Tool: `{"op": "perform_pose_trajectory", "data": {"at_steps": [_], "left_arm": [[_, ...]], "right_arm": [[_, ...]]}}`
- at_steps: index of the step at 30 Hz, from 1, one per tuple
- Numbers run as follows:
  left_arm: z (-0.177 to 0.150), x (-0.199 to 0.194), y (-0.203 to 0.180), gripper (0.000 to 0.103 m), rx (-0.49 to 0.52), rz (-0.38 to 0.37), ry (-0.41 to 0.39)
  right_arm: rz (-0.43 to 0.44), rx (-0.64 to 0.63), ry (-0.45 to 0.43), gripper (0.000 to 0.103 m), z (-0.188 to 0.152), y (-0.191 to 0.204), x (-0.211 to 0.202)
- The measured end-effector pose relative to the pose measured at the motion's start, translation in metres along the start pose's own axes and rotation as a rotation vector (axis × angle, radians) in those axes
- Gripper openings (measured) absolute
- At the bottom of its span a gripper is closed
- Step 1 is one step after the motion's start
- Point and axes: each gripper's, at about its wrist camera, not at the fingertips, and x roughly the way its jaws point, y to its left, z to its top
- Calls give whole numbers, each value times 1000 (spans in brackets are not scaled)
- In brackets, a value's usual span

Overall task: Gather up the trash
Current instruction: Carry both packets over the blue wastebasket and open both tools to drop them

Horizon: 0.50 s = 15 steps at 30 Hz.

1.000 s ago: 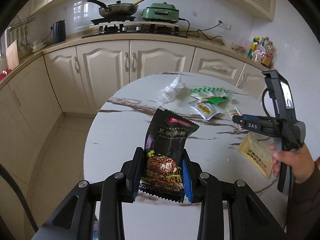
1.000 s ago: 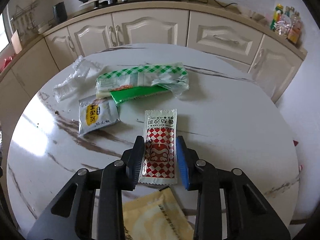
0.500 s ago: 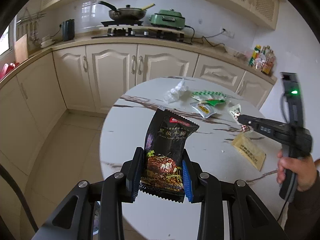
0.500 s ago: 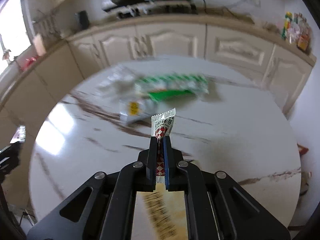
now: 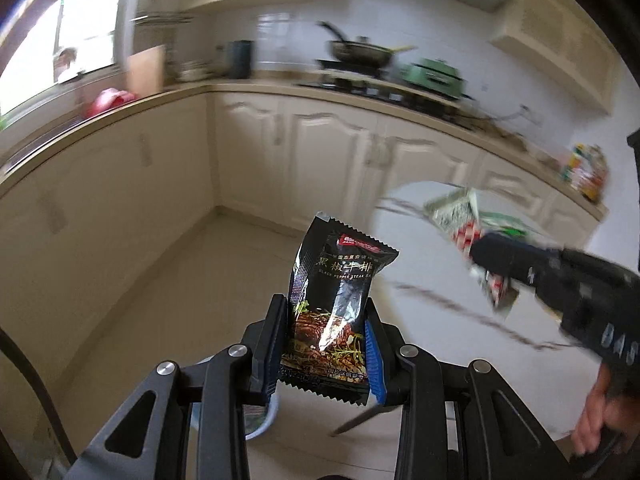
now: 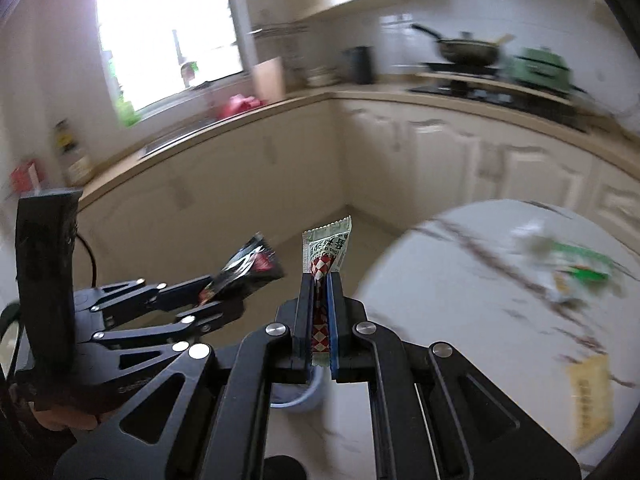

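Observation:
My left gripper (image 5: 326, 316) is shut on a black steak-sauce packet (image 5: 336, 300) and holds it upright over the kitchen floor, left of the round table. It also shows in the right wrist view (image 6: 224, 292) with the black packet (image 6: 248, 268). My right gripper (image 6: 320, 280) is shut on a red-and-white checked sauce sachet (image 6: 326, 252), also off the table's left edge. In the left wrist view the right gripper (image 5: 484, 256) holds the sachet (image 5: 460, 224). A pale blue bin rim (image 6: 298, 396) shows below the fingers.
The round marble table (image 6: 460, 300) carries a green-and-white wrapper (image 6: 572, 268) and a yellow packet (image 6: 592, 396). Cream cabinets (image 5: 320, 160) and a counter with a wok and green cooker line the walls. The bin rim (image 5: 260, 420) shows below the left gripper.
Both grippers have swung left off the table with their packets and now hang over the floor. The right gripper closed on the sachet and lifted it. The views are motion-blurred.

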Motion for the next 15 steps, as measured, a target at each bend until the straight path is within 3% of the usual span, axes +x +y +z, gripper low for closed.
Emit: {"op": "perform_pose_trajectory", "data": {"at_steps": [5,11,15], "left_arm": [[-28,-3,66,32,-101,120,43],[-54,27,119,32,-211,144,152],[-65,68,152,32,-263,133,250]], "right_arm": [[82,-73,62,7,-13,60,54],[108,-103,198,7,-39,91,132],[106,-110,297,7,-60,98,190]]}}
